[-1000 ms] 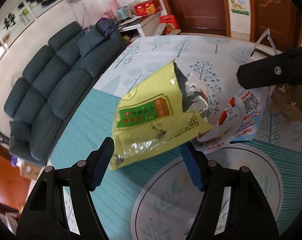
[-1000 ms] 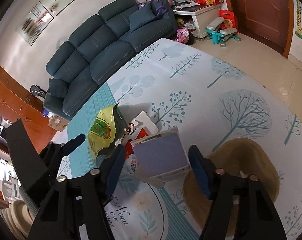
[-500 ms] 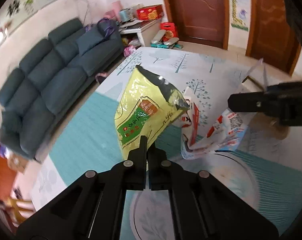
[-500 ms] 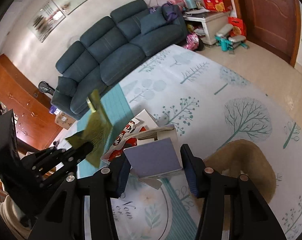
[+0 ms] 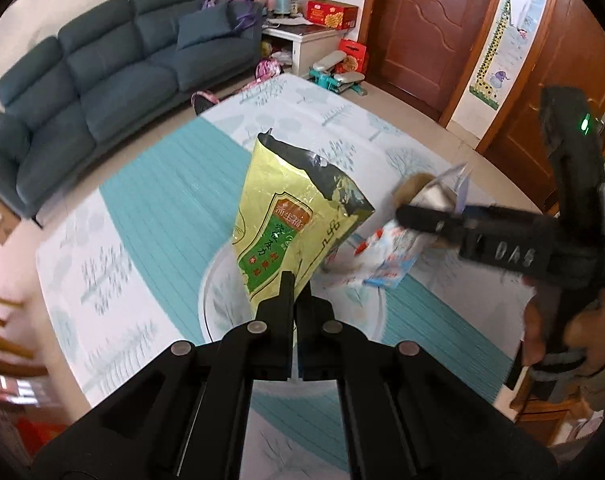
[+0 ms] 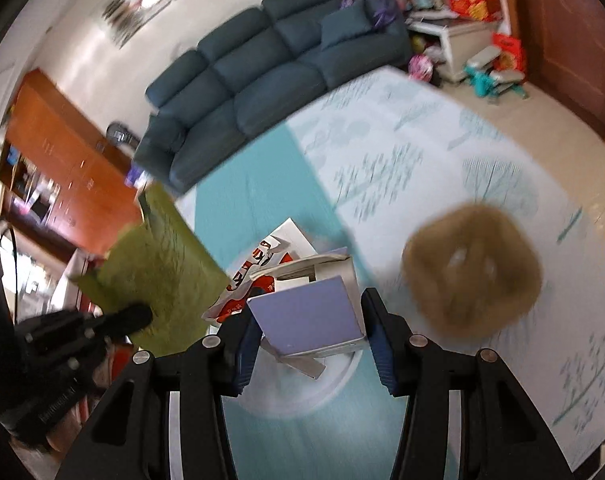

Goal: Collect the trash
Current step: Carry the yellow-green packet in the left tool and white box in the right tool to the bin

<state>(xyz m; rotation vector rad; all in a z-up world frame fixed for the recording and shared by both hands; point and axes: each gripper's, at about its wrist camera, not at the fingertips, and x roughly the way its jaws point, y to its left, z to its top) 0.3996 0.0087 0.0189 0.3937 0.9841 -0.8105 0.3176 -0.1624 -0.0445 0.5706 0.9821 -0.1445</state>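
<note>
My left gripper (image 5: 295, 280) is clamped tight on the bottom corner of the yellow-green snack bag (image 5: 286, 216), jaws pressed together on the foil with no gap showing. The bag stands up from the pinch, clear of the floor mat (image 5: 158, 216), its torn top edge dark and silvery at the far end. From the right wrist camera the same bag (image 6: 158, 268) shows on the left as an olive sheet, blurred, with the left gripper (image 6: 136, 316) gripping its lower edge.

My right gripper (image 6: 310, 320) has its blue pads against both sides of the purple-faced box (image 6: 306, 312); the jaws have just been closing and the box sits squeezed between them, its open white flap at the far side. Just behind it, partly under the box's far end, is a white and red wrapper (image 6: 262, 264).

In the left wrist view the right gripper (image 5: 414, 216) reaches in from the right side, with a hand (image 5: 558, 320) on its handle. Under its tip I see the white, red and blue wrapper (image 5: 386, 252), smeared by blur.

A brown round cushion (image 6: 470, 268) lies on the mat to the right of the box, apart from it. A dark blue sofa (image 5: 102, 76) lines the far wall.
</note>
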